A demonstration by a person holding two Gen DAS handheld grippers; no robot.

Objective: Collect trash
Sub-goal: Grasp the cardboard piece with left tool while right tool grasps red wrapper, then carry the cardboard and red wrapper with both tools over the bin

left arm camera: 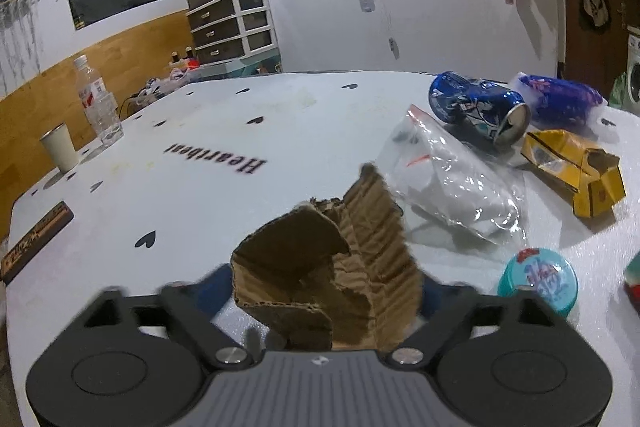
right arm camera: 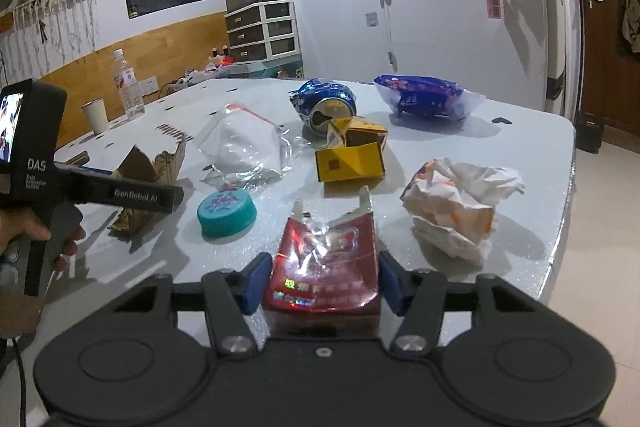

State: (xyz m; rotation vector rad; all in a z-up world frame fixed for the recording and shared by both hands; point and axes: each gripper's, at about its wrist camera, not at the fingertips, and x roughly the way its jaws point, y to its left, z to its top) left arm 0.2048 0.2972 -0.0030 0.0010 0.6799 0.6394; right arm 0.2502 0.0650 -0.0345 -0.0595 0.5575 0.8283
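No bin or bag for the rubbish is seen in either view, so nothing can be judged as already collected; the task appears to be at its first pickups.

The torn cardboard piece (left arm camera: 332, 275) stands between the blue pads of the left gripper (left arm camera: 326, 291). The jaws are partly drawn in around it, and the pads appear to meet its edges, though firm contact is hidden by the cardboard itself. The red cigarette pack (right arm camera: 322, 267) lies between the pads of the right gripper (right arm camera: 320, 281); the jaws are narrowed to the pack's sides, and a thin gap still seems to show at the left pad, so a full pinch cannot be confirmed.

Left on the table (right arm camera: 540, 147), all beyond the right jaws: the teal lid (right arm camera: 227, 213) ahead and to the left, the crumpled paper (right arm camera: 460, 203) ahead and to the right, the yellow box (right arm camera: 352, 155) straight ahead, the clear plastic bag (right arm camera: 244, 147) beside it to the left, then the crushed blue can (right arm camera: 324, 101) and the blue wrapper (right arm camera: 424, 99) farthest off.

Both grippers are pointed forward and tilted down toward the tabletop. In the right wrist view, the left tool is seen low at the left, its handle held in a hand (right arm camera: 28, 231).
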